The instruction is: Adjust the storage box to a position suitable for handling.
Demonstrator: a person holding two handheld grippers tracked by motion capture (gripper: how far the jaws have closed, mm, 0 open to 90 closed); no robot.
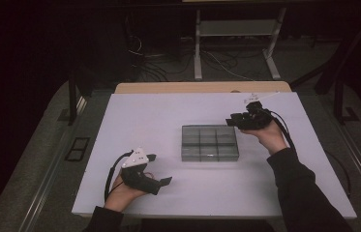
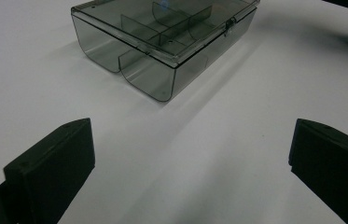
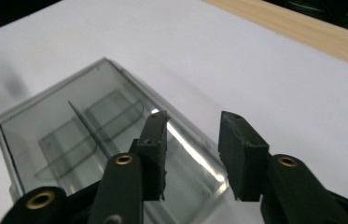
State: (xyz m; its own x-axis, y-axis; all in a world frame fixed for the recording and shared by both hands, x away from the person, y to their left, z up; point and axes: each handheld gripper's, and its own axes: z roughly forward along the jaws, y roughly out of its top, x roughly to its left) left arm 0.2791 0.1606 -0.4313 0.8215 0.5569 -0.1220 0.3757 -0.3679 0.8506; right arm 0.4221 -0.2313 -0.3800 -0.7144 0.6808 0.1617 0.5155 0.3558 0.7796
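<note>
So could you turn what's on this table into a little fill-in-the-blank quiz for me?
1. The clear compartment box has its lid ____.
2. The left gripper has its jaws spread ____, with nothing between them.
3. The right gripper is held above the box's ____ corner, as the high view shows it.
4. The box sits on a ____ tabletop.

Missing words: closed; wide; upper right; white

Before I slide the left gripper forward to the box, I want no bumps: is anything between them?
Nothing visible does. Only bare white table lies between the open left gripper and the closed clear box.
</note>
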